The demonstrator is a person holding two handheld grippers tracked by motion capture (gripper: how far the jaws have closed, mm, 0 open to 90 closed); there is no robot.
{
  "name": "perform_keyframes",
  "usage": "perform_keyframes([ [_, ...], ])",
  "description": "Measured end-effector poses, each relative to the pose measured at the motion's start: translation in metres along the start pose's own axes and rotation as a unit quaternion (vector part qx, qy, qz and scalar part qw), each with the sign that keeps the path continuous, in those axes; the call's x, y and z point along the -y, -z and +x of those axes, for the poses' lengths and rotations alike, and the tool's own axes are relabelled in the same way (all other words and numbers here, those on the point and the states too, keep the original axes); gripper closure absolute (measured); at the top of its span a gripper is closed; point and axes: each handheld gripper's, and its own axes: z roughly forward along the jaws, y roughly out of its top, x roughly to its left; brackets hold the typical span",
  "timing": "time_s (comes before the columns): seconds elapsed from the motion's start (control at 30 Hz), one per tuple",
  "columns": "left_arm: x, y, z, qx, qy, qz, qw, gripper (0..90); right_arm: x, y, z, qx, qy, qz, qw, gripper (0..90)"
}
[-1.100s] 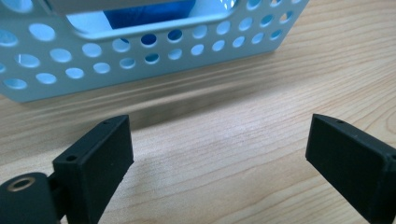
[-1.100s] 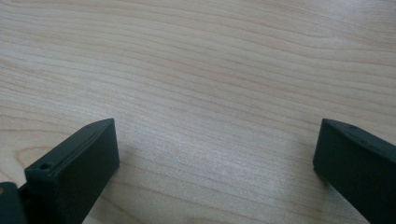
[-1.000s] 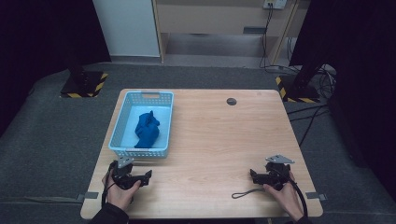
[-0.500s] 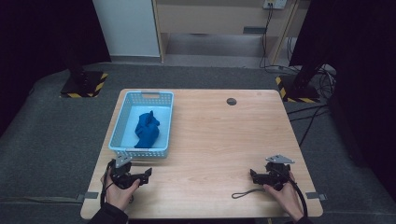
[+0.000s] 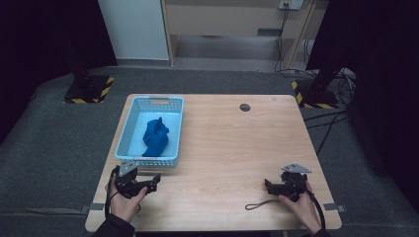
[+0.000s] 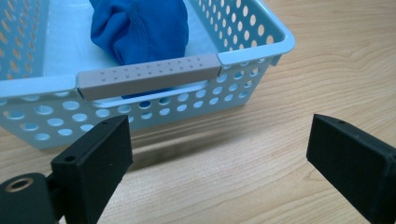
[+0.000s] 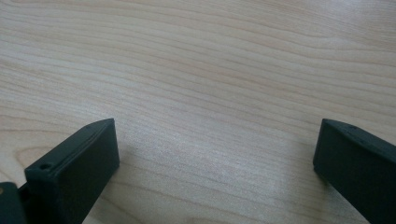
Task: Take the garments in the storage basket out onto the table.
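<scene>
Wooden table (image 5: 232,148); crumpled blue cloth (image 5: 155,137) inside perforated light-blue basket (image 5: 129,136). Left gripper (image 5: 157,178), right gripper (image 5: 267,186): both spread wide, empty.

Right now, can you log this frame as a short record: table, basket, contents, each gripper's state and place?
table: wooden table, small dark round spot near the far edge
basket: light blue perforated basket, on the table's left side, grey grip on its near rim
contents: crumpled blue cloth inside the basket
left gripper: open, near the table's front edge, close to the basket's near end
right gripper: open, over bare wood at front right
</scene>
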Motion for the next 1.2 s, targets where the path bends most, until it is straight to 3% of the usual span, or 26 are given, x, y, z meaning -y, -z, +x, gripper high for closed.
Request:
perform_keyframes([
  [0.43, -0.02, 0.002, 0.0, 0.004, 0.003, -0.024, 0.9997, 5.6, 0.0, 0.0, 0.0, 0.0, 0.0, 0.0, 1.0, 0.5],
  [1.2, -0.046, -0.01, 0.005, 0.003, 0.006, -0.032, 0.9995, 5.5, 0.0, 0.0, 0.0, 0.0, 0.0, 0.0, 1.0, 0.5],
])
